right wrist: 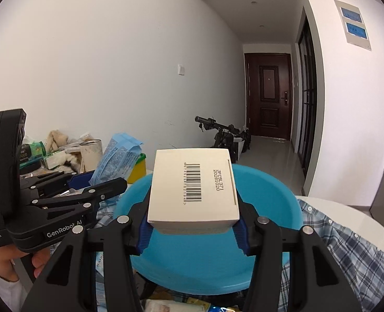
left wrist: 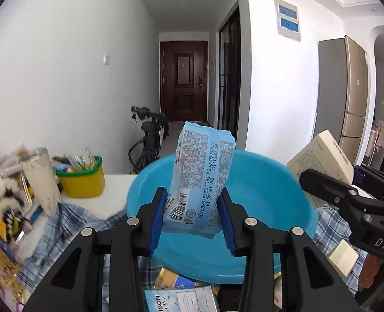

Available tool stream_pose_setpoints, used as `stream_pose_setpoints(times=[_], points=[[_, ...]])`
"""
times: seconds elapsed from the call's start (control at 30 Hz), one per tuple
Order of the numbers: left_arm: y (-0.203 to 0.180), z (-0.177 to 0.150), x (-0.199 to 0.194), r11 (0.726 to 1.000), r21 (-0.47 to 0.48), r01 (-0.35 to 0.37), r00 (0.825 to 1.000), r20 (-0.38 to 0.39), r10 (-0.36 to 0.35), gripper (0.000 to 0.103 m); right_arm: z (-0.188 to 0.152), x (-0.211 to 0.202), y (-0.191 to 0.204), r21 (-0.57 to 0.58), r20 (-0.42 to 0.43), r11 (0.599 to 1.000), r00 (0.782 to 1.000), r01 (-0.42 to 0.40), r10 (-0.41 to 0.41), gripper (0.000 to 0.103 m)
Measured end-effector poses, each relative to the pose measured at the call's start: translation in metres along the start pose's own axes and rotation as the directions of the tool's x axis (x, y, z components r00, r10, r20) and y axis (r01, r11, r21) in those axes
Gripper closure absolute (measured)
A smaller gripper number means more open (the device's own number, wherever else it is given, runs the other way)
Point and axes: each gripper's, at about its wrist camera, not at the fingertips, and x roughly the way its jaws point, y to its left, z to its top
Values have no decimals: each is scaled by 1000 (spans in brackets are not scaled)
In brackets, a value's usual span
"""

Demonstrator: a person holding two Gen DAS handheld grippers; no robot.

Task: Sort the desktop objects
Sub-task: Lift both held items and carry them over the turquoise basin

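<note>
Your left gripper (left wrist: 192, 215) is clamped on one light-blue packet (left wrist: 202, 179), held upright above the single blue basin (left wrist: 270, 197), and your right gripper (right wrist: 193, 226) is clamped on one white box (right wrist: 194, 195) with a barcode on top, also over that basin. The basin sits on a plaid cloth (right wrist: 348, 247) on the white counter (left wrist: 113, 195). At the left stand one yellow bin (left wrist: 83, 179) with a green rim, stuffed with sachets, and one jar (left wrist: 42, 176).
</note>
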Motion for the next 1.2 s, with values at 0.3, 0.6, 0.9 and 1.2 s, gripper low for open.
stream_pose_setpoints(times=[0.3, 0.6, 0.9, 1.2], points=[[-4, -27, 24, 1000, 21, -19, 999, -43, 20, 62, -27, 16, -20, 36, -54, 999, 999, 3, -1, 53], [-14, -37, 29, 998, 66, -19, 999, -33, 22, 62, -34, 16, -14, 15, -50, 999, 998, 38, -37, 53], [-13, -41, 32, 998, 60, -31, 999, -28, 32, 62, -36, 18, -13, 11, -60, 999, 998, 36, -35, 53], [-13, -44, 33, 998, 51, -27, 999, -36, 28, 62, -36, 15, -14, 38, -60, 999, 998, 9, -7, 53]])
